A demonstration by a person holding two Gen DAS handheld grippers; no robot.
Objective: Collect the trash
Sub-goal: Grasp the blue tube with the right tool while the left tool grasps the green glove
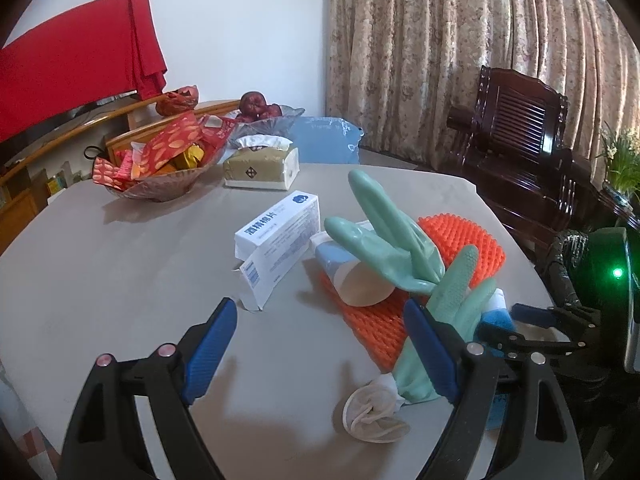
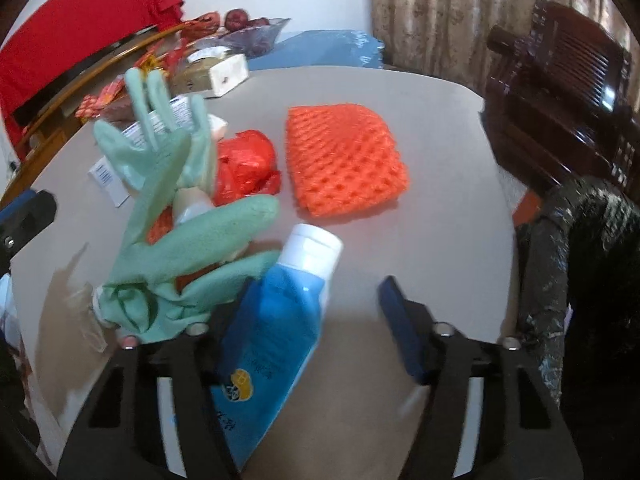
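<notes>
Soft mint-green rubber drapes nearest of all: a limp glove (image 2: 188,256) lies on the grey table (image 2: 400,92) with its cuff bunched against the right gripper (image 2: 316,316), whose jaws stand wide apart and clamp nothing. Between them lies a blue squeeze tube (image 2: 276,320) with a white cap, resting against the left-hand pad. I judge it light, slick and easily dented, so best taken across its flat body, not the cap. The left gripper (image 1: 320,344) is also spread and holding nothing, its right pad touching the glove, with a crumpled white wad (image 1: 372,412) just ahead of it. The glove would flop; pinching the bunched cuff looks safest. Further out sit a paper cup (image 1: 356,280) on its side, an orange foam net (image 2: 344,156), a red plastic wrapper (image 2: 248,164) and an opened white box (image 1: 280,236).
</notes>
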